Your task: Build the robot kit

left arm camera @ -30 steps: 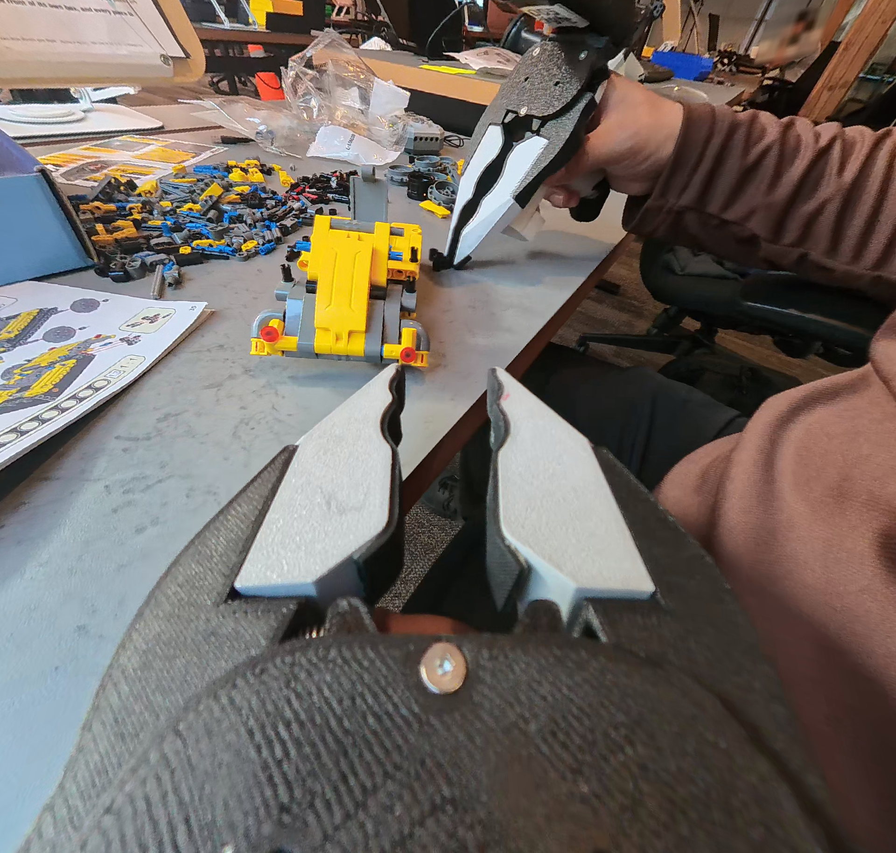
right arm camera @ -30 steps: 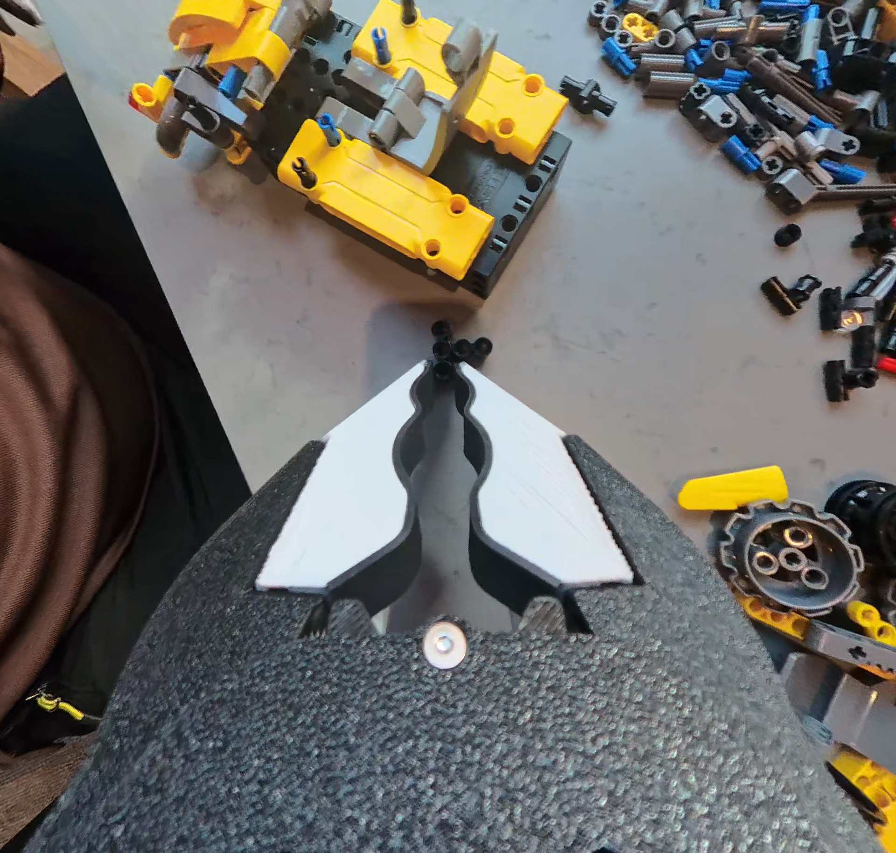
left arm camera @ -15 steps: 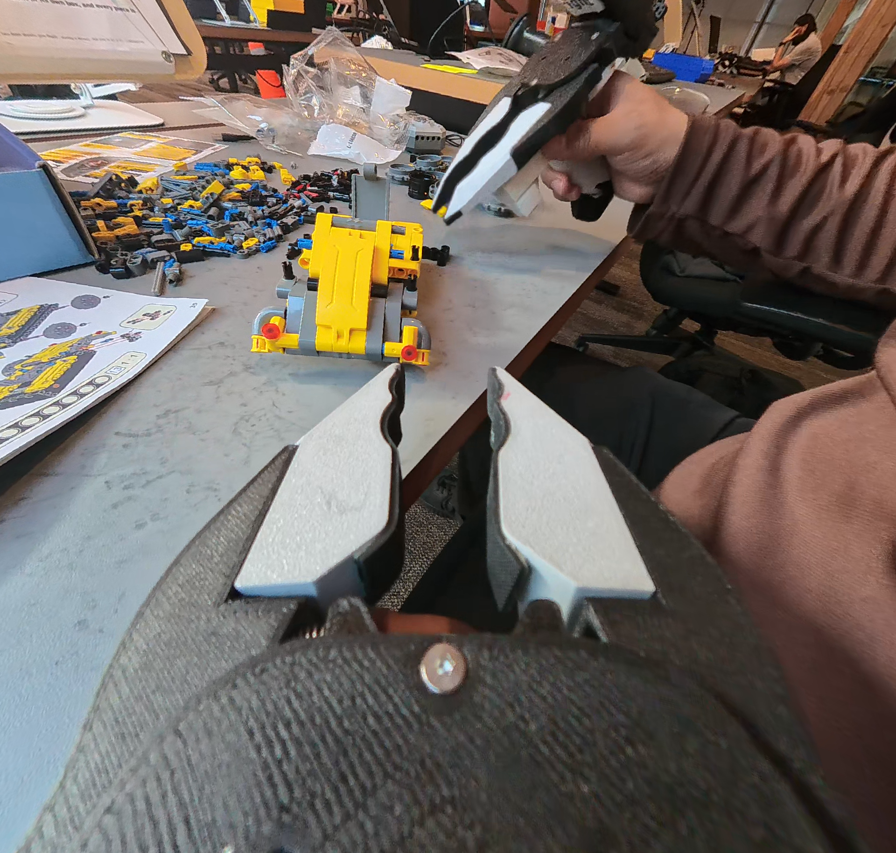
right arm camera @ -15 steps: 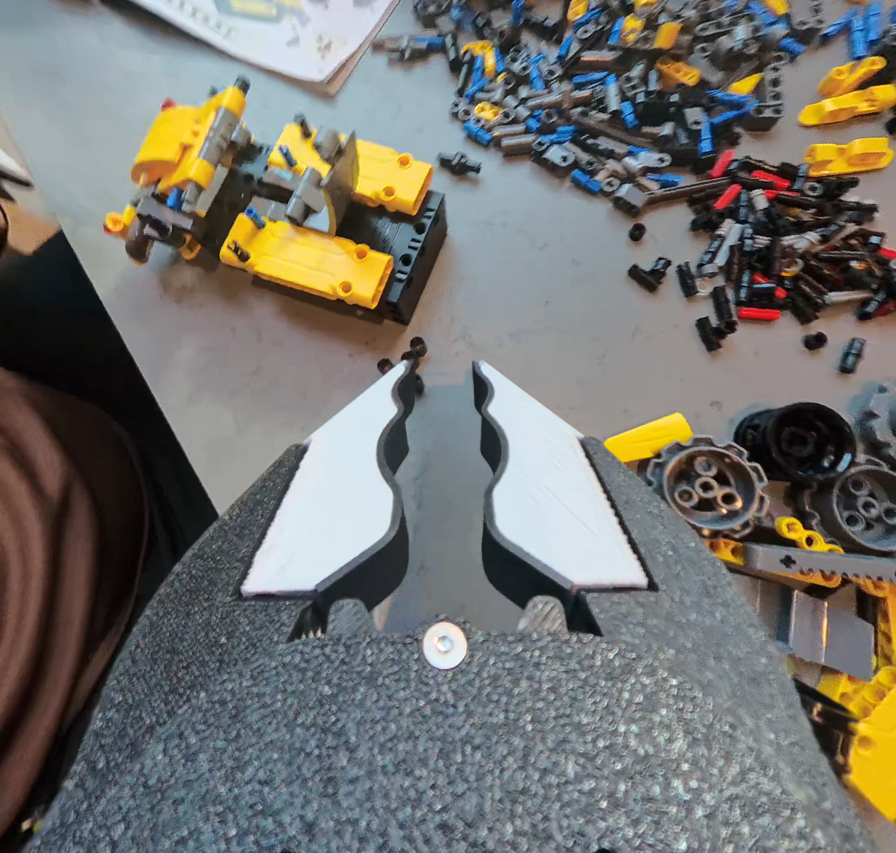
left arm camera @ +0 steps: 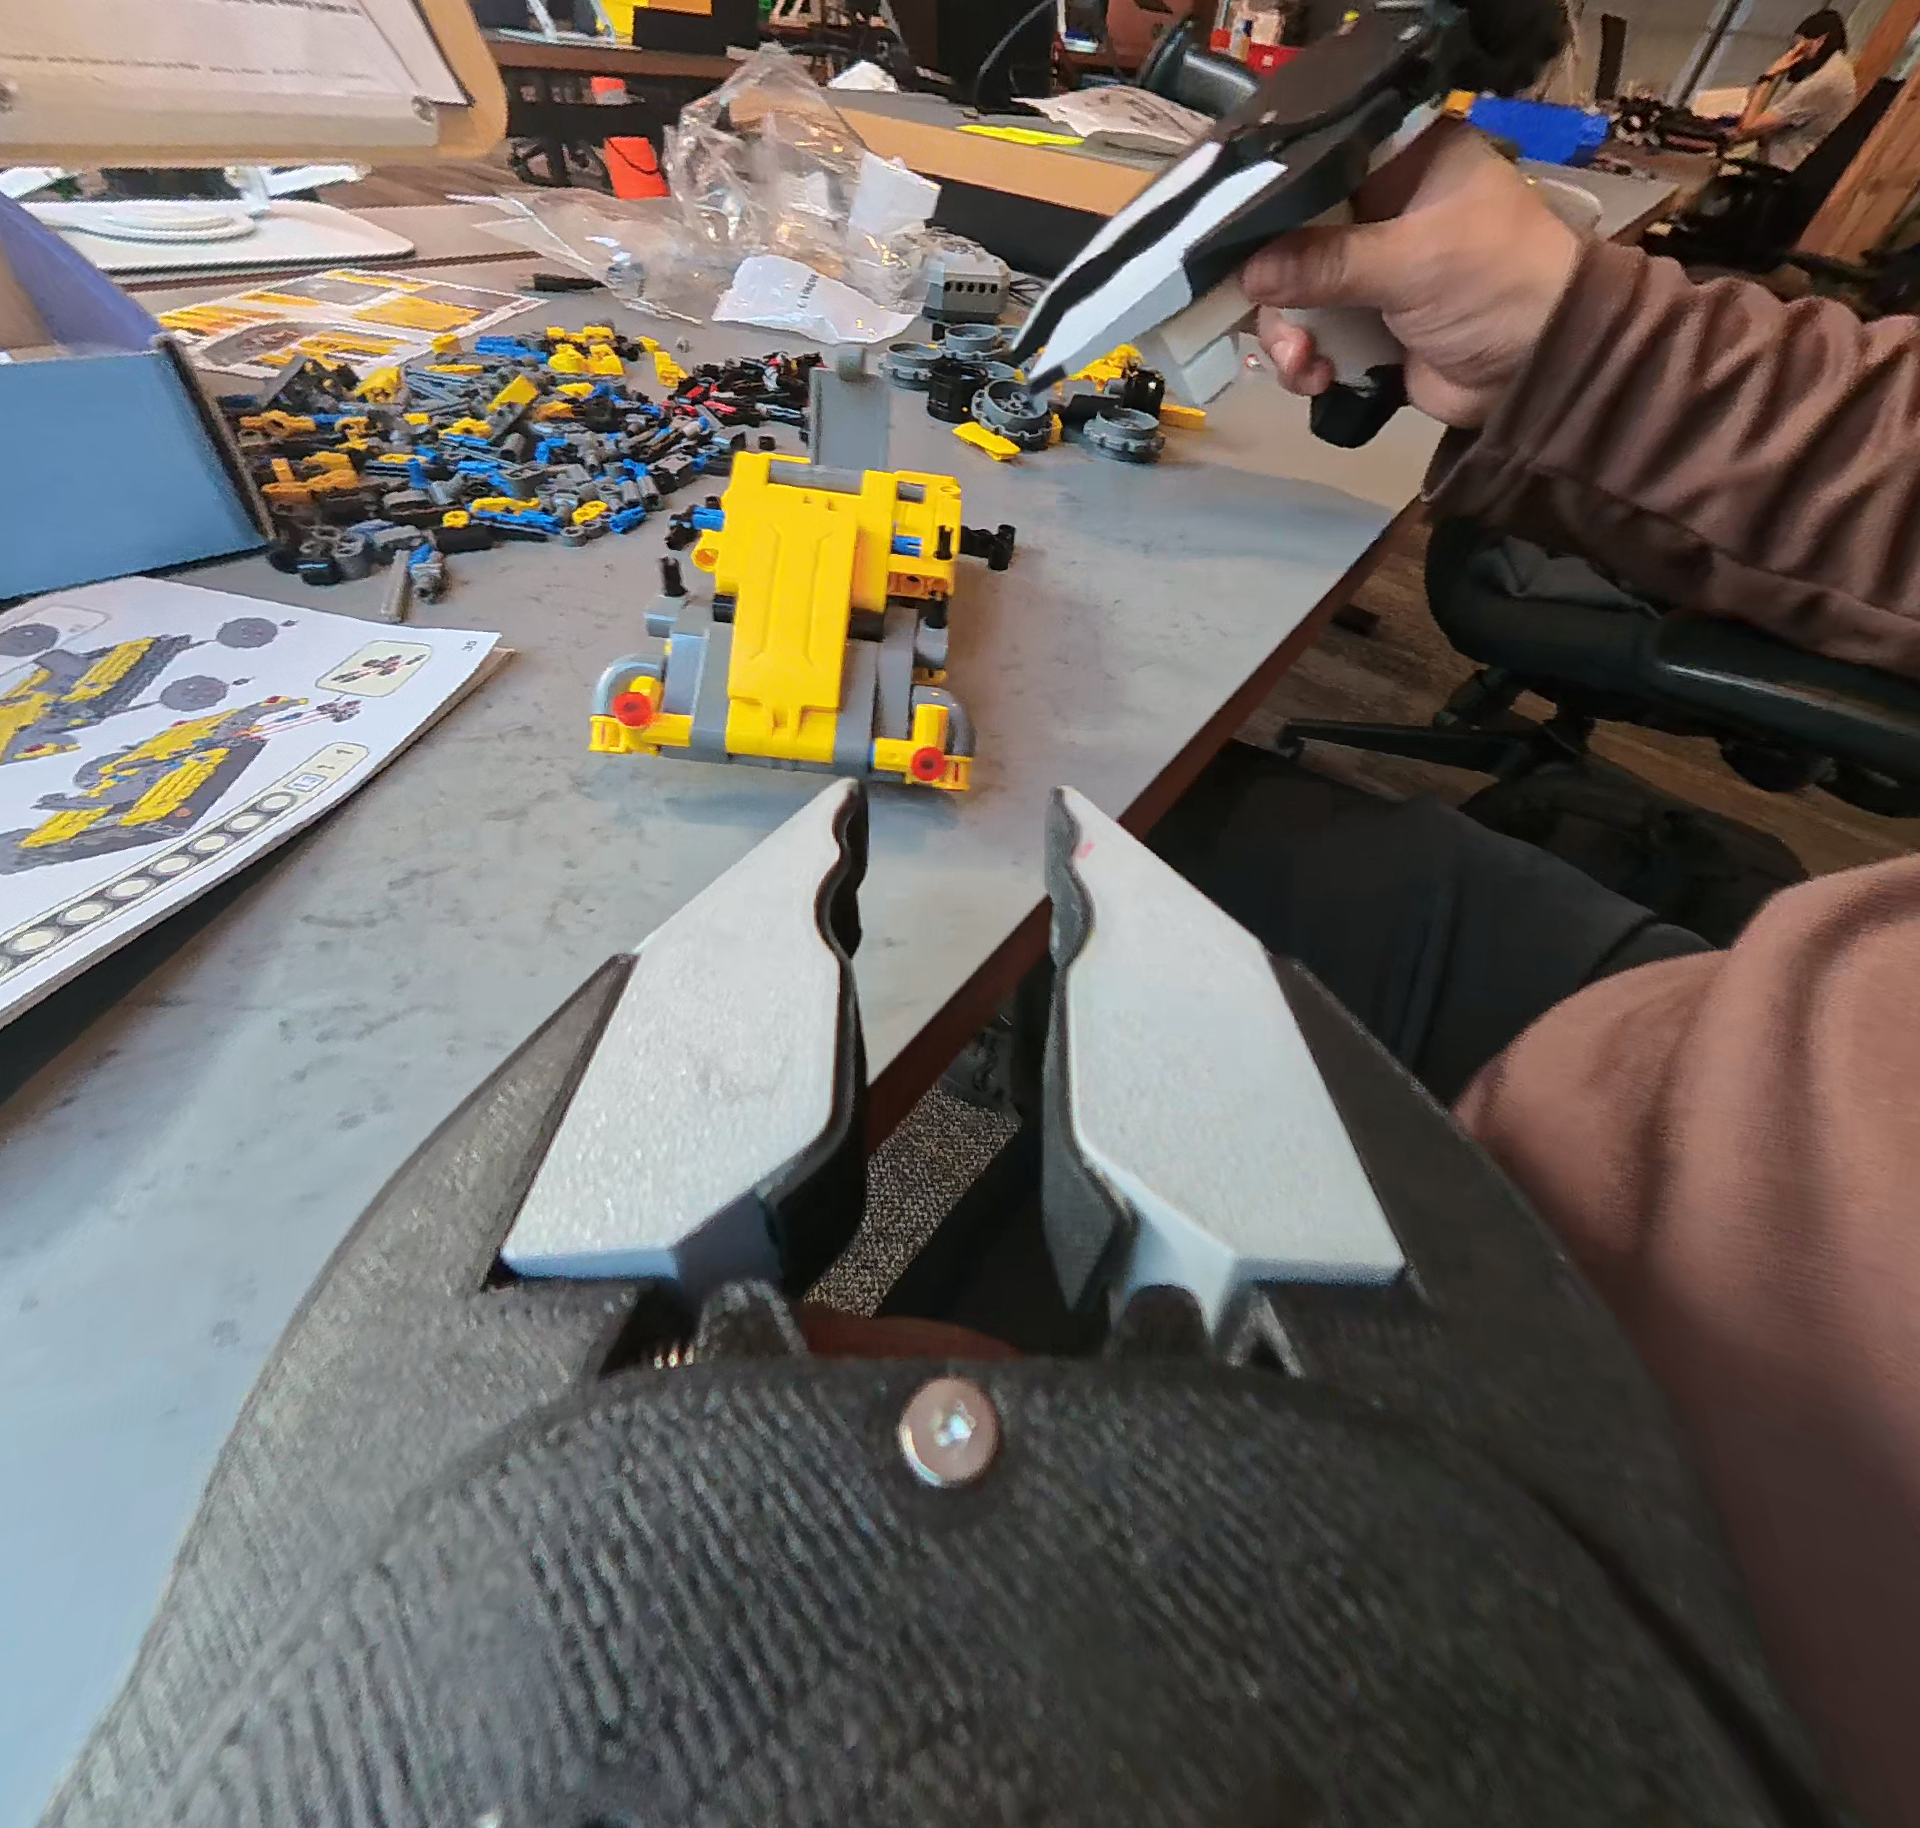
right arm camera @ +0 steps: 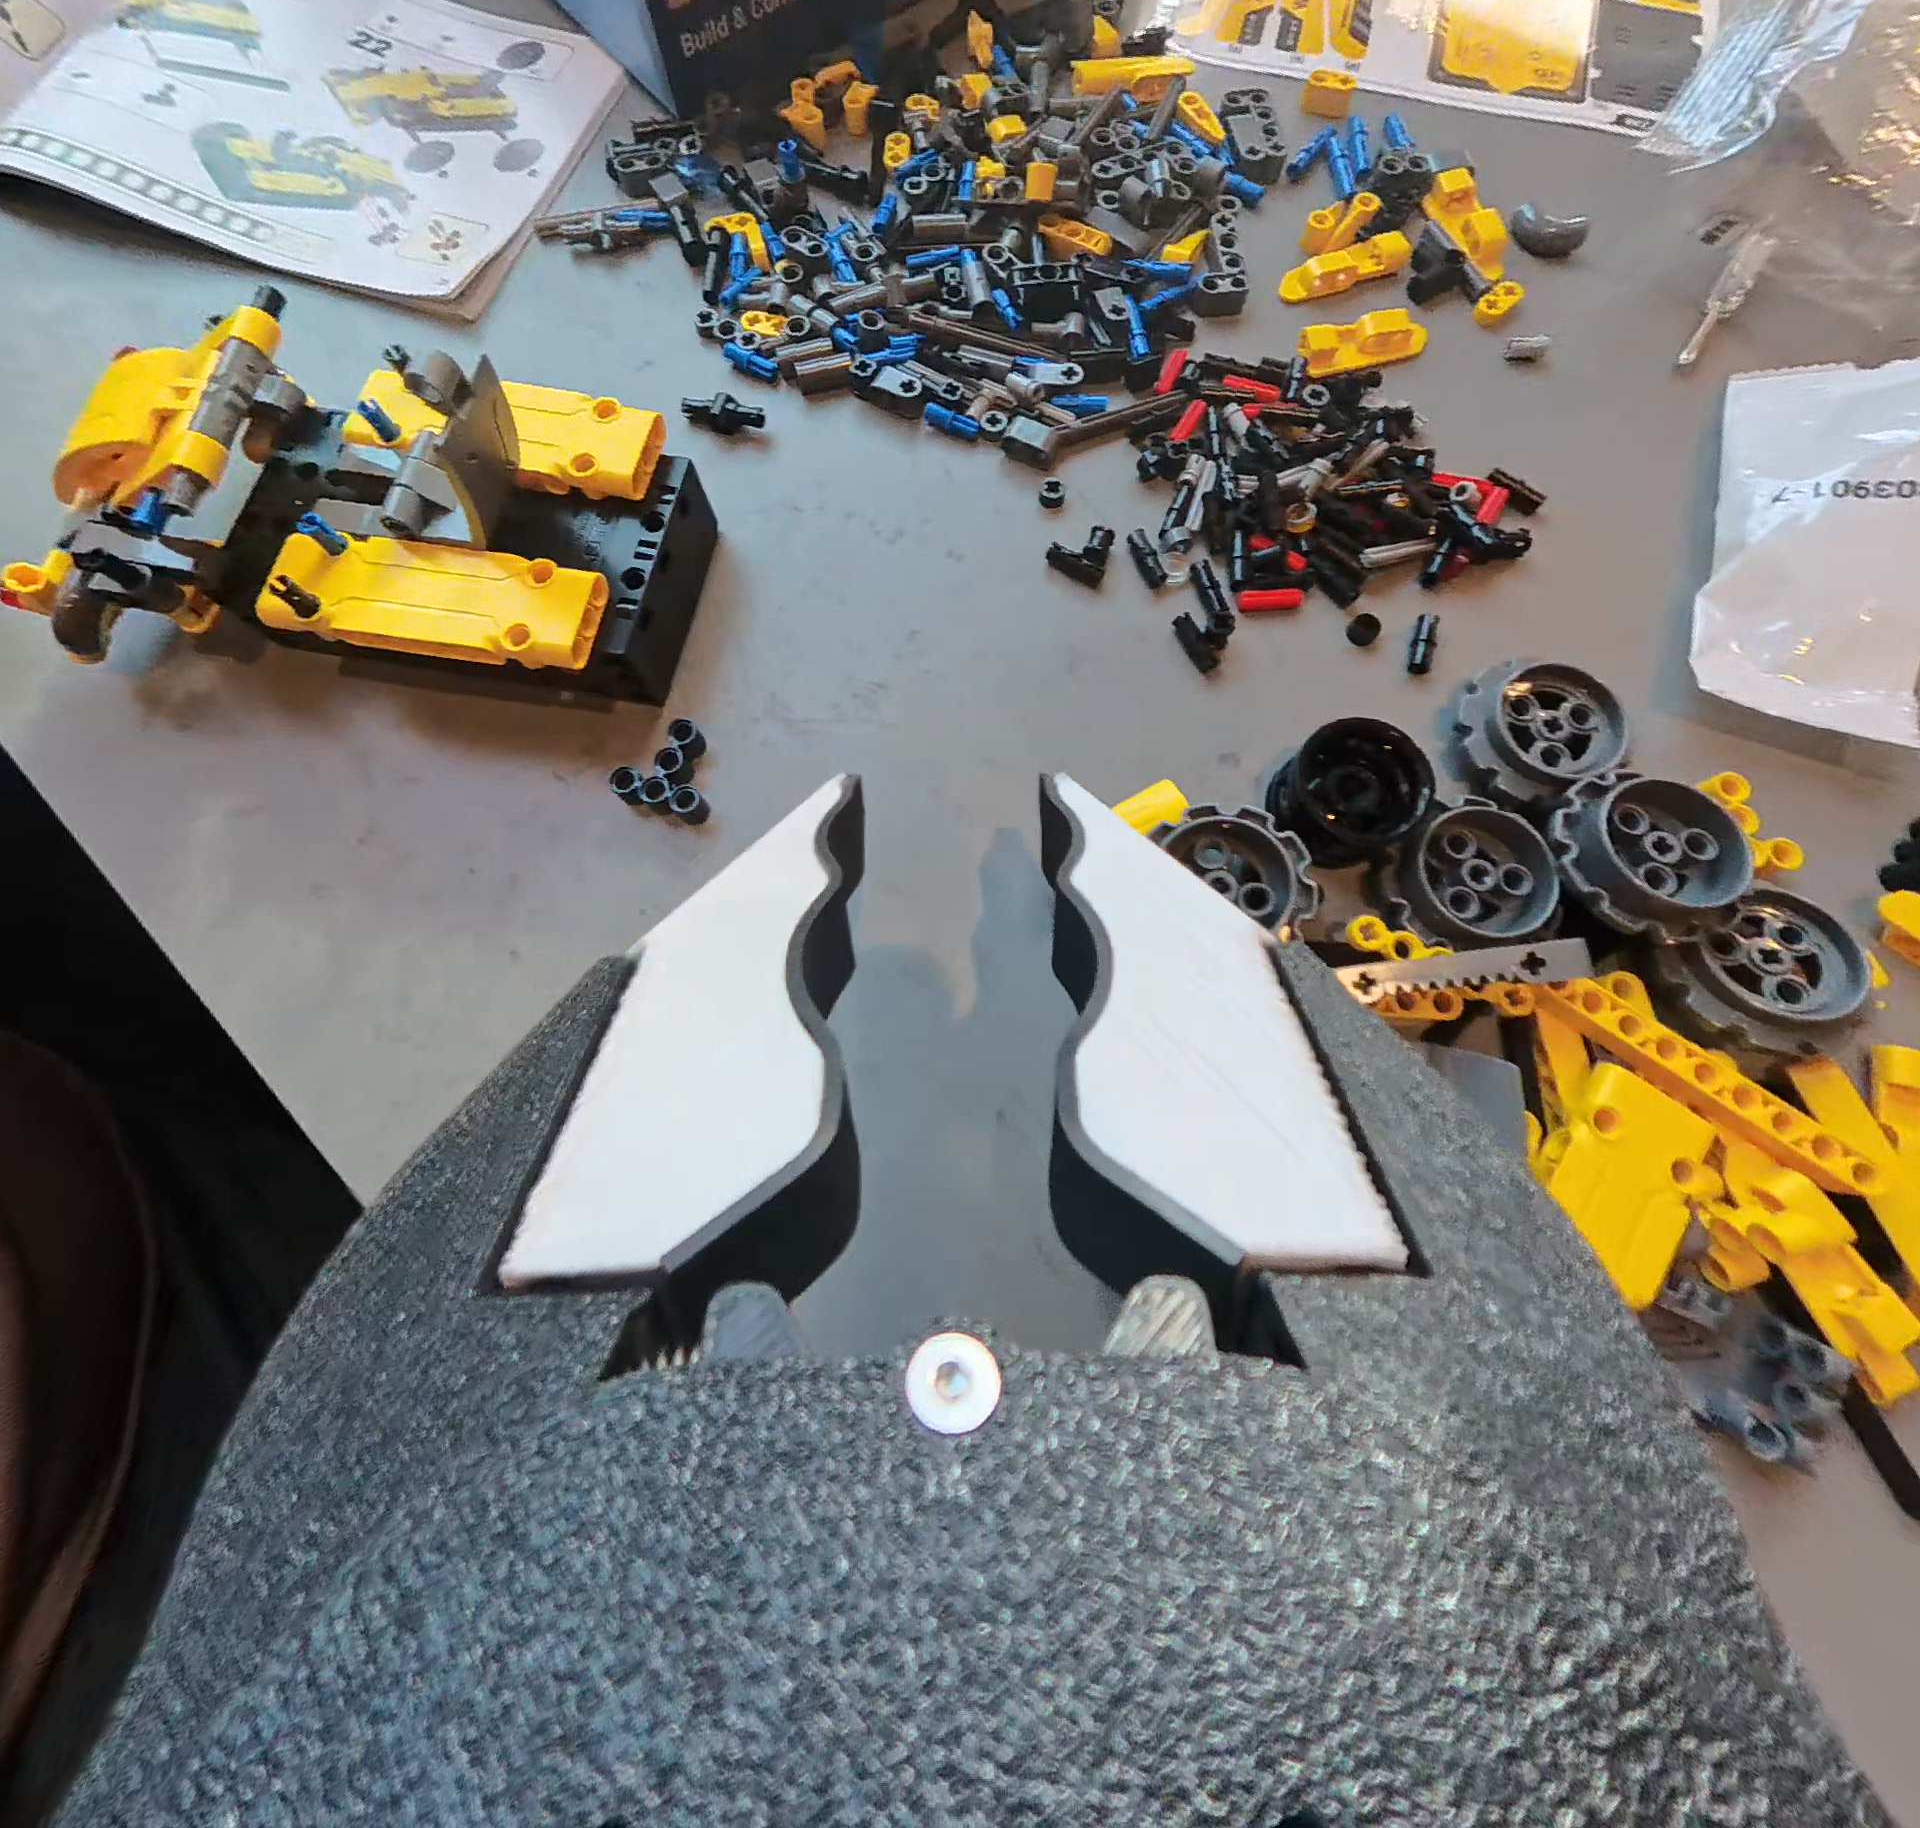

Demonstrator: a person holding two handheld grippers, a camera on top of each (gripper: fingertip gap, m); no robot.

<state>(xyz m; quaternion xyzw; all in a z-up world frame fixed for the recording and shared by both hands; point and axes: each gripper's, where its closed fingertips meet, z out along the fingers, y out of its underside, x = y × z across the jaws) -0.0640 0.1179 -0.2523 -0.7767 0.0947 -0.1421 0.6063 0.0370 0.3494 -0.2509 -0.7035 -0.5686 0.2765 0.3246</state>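
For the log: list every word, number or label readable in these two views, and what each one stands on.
I don't copy out writing; these things bear it:
Dark box: large yellow lettering with a smaller line beneath, legible.
Instruction booklet: small printed numbers, legible.
White bag: a printed code, upside down.
Sticker sheet: too small to read.
Poster board: lines of print, partly cut off.
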